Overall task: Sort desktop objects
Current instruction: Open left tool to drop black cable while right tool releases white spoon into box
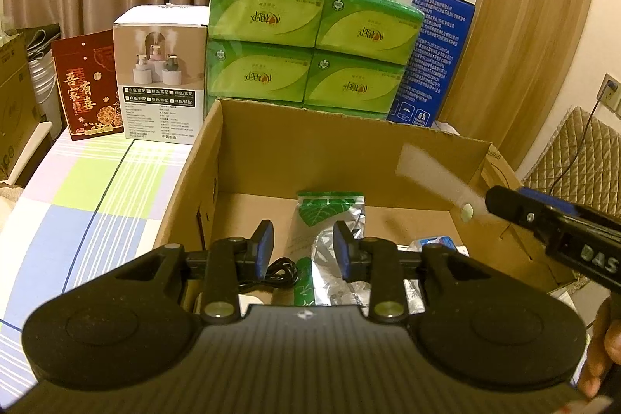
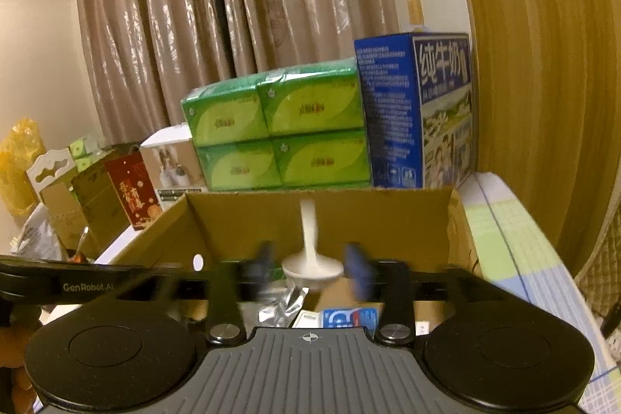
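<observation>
Left wrist view: left gripper (image 1: 303, 247) open, empty, above cardboard box (image 1: 349, 158) holding crinkled foil pouch (image 1: 330, 243) and black cable (image 1: 279, 272).

Right wrist view: right gripper (image 2: 310, 268), fingers apart, smooth white spoon-like object (image 2: 310, 251) blurred between them; contact cannot tell. Judged step: dropping it in; next, withdraw.

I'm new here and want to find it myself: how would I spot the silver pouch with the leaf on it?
Start at the open cardboard box in front of the stacked green tissue packs. On its floor, just beyond the left gripper, lies the foil pouch. It is the only crinkled silver thing there, with a green leaf printed at its top end, unlike the black cable beside it.
</observation>
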{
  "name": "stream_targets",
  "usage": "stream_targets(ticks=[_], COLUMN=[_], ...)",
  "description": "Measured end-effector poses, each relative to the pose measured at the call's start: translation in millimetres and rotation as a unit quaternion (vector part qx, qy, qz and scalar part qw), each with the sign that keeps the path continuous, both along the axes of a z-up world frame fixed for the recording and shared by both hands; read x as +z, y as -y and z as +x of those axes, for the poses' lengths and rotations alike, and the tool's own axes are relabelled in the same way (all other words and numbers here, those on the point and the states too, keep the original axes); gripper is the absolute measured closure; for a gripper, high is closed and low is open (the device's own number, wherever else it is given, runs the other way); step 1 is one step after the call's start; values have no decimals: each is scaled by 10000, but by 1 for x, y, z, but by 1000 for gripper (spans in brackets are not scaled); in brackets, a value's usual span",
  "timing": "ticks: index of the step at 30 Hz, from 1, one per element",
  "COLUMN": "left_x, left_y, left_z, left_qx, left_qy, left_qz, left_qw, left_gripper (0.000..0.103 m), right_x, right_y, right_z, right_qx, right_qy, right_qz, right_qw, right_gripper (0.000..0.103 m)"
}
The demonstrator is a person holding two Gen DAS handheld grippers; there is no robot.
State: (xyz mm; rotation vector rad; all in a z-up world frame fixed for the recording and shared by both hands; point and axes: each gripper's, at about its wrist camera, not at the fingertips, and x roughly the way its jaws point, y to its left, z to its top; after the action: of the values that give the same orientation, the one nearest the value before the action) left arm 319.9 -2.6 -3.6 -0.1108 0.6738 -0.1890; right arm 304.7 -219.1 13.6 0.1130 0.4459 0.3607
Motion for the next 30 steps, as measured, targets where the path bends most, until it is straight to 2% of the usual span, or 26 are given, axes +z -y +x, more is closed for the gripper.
stream_targets(ticks=[1,20,23,26,29,30], left_x=[0,10,14,18,23,26], left_y=[0,0,1,2,2,2], left_z=[0,-6,-10,-16,-22,-25], left_qx=[1,-56,-82,-105,-133,-137], left_qy=[-1,41,64,105,152,175], left_qz=[-1,82,137,225,279,300], left_qw=[10000,9999,9999,9996,9994,9993], left_gripper=[75,71,64,51,40,36], right_x=[0,6,8,11,15,16], right_y=[2,11,12,14,17,17], right_z=[-1,-4,-6,-11,-17,-19], right_qx=[-33,-95,-89,-95,-95,-98], right_qy=[47,27,34,74,131,158], right_qz=[75,112,83,41,13,-9], right_qw=[10000,9999,9999,9999,9999,9998], right_gripper=[28,28,28,28,22,17])
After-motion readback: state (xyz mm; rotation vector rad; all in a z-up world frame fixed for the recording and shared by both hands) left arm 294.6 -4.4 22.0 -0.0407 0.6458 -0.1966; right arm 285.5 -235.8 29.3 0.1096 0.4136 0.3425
